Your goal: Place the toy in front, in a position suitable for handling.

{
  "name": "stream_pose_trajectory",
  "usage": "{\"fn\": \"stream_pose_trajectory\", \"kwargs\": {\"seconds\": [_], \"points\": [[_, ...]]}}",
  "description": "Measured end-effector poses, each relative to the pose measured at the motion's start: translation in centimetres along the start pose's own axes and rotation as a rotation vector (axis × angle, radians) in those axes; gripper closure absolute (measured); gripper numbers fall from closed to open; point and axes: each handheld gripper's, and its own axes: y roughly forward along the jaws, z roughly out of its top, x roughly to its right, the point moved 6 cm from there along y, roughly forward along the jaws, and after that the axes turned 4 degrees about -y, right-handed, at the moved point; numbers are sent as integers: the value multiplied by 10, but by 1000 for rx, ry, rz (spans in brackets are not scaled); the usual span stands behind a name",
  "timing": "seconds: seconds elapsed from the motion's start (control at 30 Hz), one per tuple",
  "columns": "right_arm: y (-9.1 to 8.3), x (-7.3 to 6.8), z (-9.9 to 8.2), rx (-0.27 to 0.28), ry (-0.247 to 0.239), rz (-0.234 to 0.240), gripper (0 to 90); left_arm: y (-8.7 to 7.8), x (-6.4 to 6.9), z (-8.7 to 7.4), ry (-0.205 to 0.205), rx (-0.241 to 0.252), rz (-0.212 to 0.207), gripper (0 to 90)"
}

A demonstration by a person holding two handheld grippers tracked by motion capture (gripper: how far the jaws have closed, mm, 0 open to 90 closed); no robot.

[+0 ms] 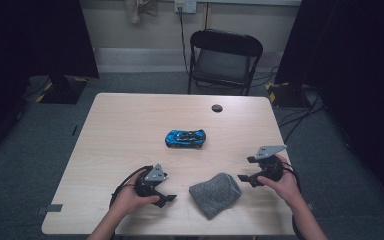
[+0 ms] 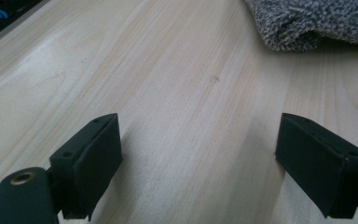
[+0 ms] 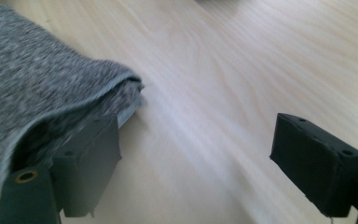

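Jaws on both grippers stand wide apart with nothing pinched between them. The grey knitted cloth [image 1: 215, 194], folded into a soft bundle, lies on the bench [image 1: 125, 125] near its front edge, between the two hands. The right gripper [image 1: 250, 178] is the nearer one: in the right gripper view the cloth's open folded edge [image 3: 121, 86] sits just beside the left-hand jaw, off to that side and not in the gap. So a grasp with this hand probably calls for a sideways shift toward the cloth. The left gripper [image 1: 166, 199] hovers low over bare wood, and in the left gripper view the cloth [image 2: 317, 21] lies ahead and off to the right, clearly apart from the jaws. The bundle's long axis runs aslant, from its near-left corner toward the right gripper.

A blue toy car [image 1: 185, 137] rests farther back at mid-bench, well apart from both hands. The car is cut off at the corner of the left gripper view. Whether the right gripper's left-hand jaw touches the cloth's underside is hard to tell, since the picture is blurred there.
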Motion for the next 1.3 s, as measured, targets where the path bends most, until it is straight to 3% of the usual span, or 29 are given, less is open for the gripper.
{"fn": "stream_pose_trajectory", "kwargs": {"seconds": [0.4,0.83,1.0,1.3], "points": [[41,16,45,0,-20,11,148,0,0,0,0,0,0,124],[79,28,72,-20,-50,-7,148,0,0,0,0,0,0,124],[93,33,83,-6,-40,4,147,0,0,0,0,0,-1,124],[118,32,98,-24,-50,4,148,0,0,0,-1,0,-1,124]]}}
